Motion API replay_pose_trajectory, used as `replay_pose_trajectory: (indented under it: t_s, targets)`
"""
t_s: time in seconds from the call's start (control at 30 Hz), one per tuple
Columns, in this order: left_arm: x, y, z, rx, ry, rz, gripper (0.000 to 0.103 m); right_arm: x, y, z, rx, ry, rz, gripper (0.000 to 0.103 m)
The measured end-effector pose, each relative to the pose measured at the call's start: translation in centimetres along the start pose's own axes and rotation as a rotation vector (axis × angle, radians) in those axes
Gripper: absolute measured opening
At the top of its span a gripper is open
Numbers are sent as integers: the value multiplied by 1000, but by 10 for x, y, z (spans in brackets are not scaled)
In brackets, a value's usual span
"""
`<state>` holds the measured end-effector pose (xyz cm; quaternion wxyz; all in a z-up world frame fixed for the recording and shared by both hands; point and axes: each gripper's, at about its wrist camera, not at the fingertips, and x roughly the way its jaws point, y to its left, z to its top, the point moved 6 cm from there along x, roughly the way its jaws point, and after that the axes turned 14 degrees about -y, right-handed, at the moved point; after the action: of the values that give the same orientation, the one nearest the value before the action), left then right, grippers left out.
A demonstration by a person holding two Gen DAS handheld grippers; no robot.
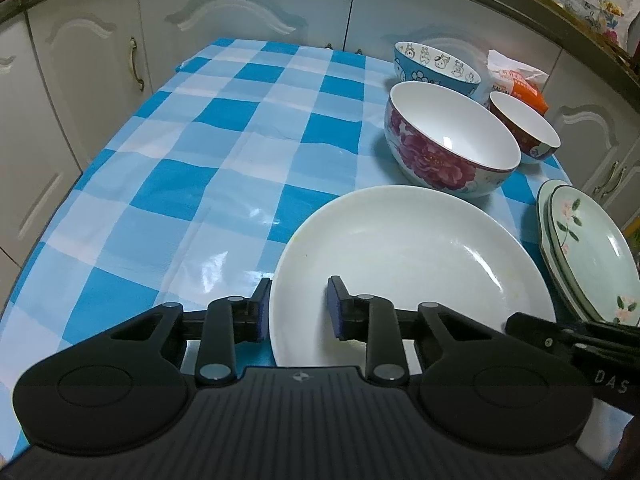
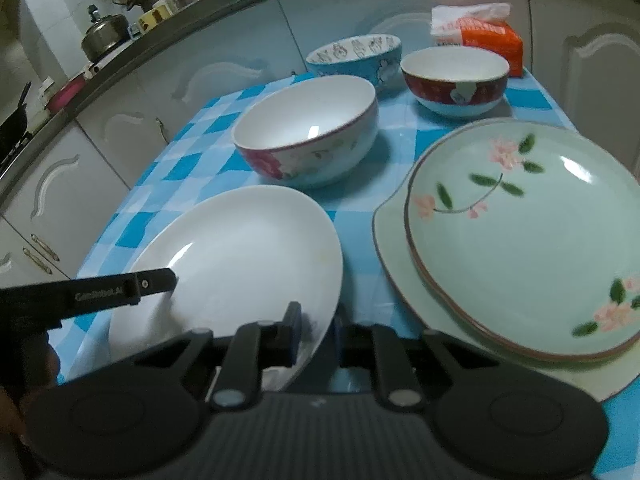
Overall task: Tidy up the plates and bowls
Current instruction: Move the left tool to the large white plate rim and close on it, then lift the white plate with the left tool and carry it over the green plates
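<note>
Two grippers had taken up the same white plate (image 1: 400,256) from opposite sides of its near rim, presumably so that so broad and shallow a dish could be raised level rather than tipped from one edge. The left gripper (image 1: 298,308) straddled the rim at about seven o'clock; its fingers (image 1: 262,308) stood one outside the wall and one over the inner slope, with a visible gap on the inner side, so they bracketed the rim without plainly pressing it. The right gripper (image 2: 318,338) had its fingers drawn close together across the rim at about five o'clock, pinching the thin edge between them.

The plate lay on the checked surface (image 1: 192,152) at the near right. A stack of two pale green flowered plates (image 2: 520,240) sat just beside it at three o'clock, the likely destination, since like seemed to go with like. Three bowls were gathered at twelve to one o'clock: a rose-patterned bowl (image 1: 452,136) nearest, a blue cartoon bowl (image 1: 436,68) behind it, and a dark red bowl (image 1: 524,128) to its right. A tissue pack (image 2: 480,32) stood at the far corner.
</note>
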<state>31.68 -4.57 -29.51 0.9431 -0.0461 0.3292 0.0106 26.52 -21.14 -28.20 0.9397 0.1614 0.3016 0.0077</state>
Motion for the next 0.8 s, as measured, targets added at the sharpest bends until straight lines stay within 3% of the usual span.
replay_pose_trajectory:
  t_s: [0.17, 0.53, 0.8]
  targets:
    - [-6, 0, 1, -12, 1, 1, 22, -5, 1, 6, -23, -18, 3, 14]
    - [-11, -1, 2, -22, -11, -10, 21, -14, -2, 10, -47, -37, 2, 14]
    - [-29, -13, 20, -19, -53, -35, 20, -30, -4, 20, -50, -76, 9, 14]
